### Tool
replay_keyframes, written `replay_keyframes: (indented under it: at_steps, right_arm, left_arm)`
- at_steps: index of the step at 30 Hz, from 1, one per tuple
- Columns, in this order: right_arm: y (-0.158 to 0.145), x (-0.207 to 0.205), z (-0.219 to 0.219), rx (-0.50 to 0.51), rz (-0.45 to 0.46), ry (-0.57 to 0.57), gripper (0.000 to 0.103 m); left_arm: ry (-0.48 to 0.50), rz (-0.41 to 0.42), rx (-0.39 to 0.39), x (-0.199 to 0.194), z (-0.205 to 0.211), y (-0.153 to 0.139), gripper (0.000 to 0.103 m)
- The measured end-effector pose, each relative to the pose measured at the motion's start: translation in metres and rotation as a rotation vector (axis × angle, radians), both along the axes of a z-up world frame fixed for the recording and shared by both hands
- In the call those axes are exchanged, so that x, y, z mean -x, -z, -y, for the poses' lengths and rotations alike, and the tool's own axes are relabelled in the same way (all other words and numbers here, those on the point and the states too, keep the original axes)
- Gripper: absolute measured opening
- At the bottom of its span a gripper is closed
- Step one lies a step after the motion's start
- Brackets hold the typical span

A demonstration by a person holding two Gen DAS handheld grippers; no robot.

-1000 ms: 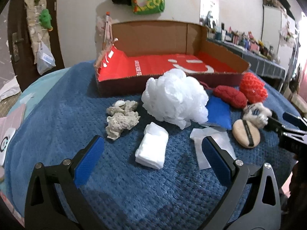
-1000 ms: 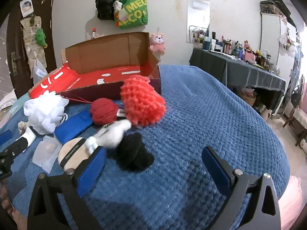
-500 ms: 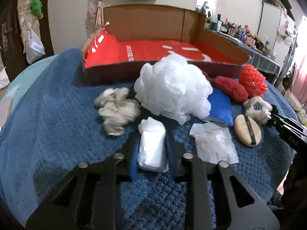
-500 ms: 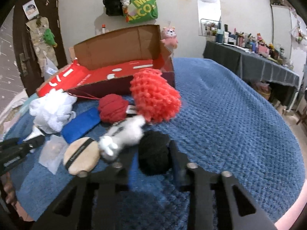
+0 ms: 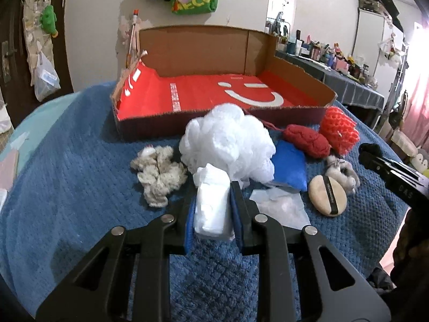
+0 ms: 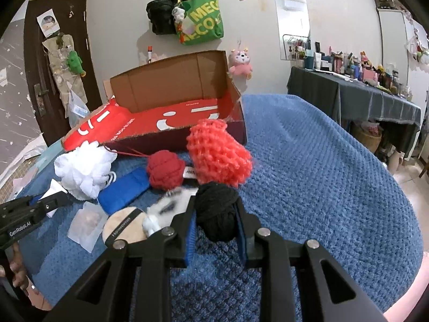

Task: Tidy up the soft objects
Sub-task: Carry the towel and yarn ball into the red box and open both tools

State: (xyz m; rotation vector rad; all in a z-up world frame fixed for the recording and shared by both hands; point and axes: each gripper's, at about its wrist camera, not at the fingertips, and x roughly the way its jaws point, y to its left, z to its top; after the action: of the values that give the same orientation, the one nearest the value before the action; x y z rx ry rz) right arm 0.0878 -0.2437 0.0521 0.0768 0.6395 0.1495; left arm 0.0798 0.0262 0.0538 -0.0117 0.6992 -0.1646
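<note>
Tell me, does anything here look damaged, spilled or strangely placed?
Nothing is spilled. The cardboard box looks rough: its left edge is torn and frayed, and no soft thing lies inside it yet. A loose red thread trails from the red yarn ball across the blue blanket toward the box.

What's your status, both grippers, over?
Left gripper shut on white wipes pack. Right gripper shut on black yarn ball. Red box ahead, empty. White mesh pouf sits between left gripper and box.
</note>
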Motion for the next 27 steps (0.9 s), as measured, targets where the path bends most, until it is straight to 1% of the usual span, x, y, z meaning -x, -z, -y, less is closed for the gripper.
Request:
replay_keyframes:
  at_steps: [4, 7, 12, 16, 19, 21, 24, 27]
  right_arm:
    - [-0.012, -0.007, -0.003, 0.004, 0.029, -0.013, 0.026]
    - [-0.025, -0.015, -0.010, 0.015, 0.064, -0.035, 0.026]
    - [-0.047, -0.038, -0.022, 0.022, 0.122, -0.069, 0.026]
    - [-0.061, -0.064, -0.032, 0.038, 0.148, -0.108, 0.027]
    - [-0.067, -0.087, -0.040, 0.054, 0.153, -0.143, 0.027]
    - [-0.066, -0.108, -0.048, 0.084, 0.129, -0.172, 0.027]
    - [-0.061, -0.136, -0.056, 0.130, 0.073, -0.193, 0.027]
    - [-0.054, -0.160, -0.062, 0.168, 0.003, -0.212, 0.027]
  left_arm:
    - [0.001, 0.026, 0.004, -0.004, -0.002, -0.011, 0.021]
    - [-0.005, 0.062, -0.002, -0.010, -0.005, -0.024, 0.022]
    - [-0.016, 0.121, -0.011, -0.027, -0.013, -0.046, 0.022]
    - [-0.008, 0.154, -0.032, -0.051, -0.014, -0.060, 0.022]
    - [0.007, 0.149, -0.051, -0.075, -0.015, -0.062, 0.022]
    - [0.020, 0.131, -0.068, -0.096, -0.016, -0.060, 0.022]
    - [0.034, 0.079, -0.068, -0.122, -0.016, -0.056, 0.022]
    - [0.037, 0.037, -0.101, -0.144, -0.015, -0.049, 0.022]
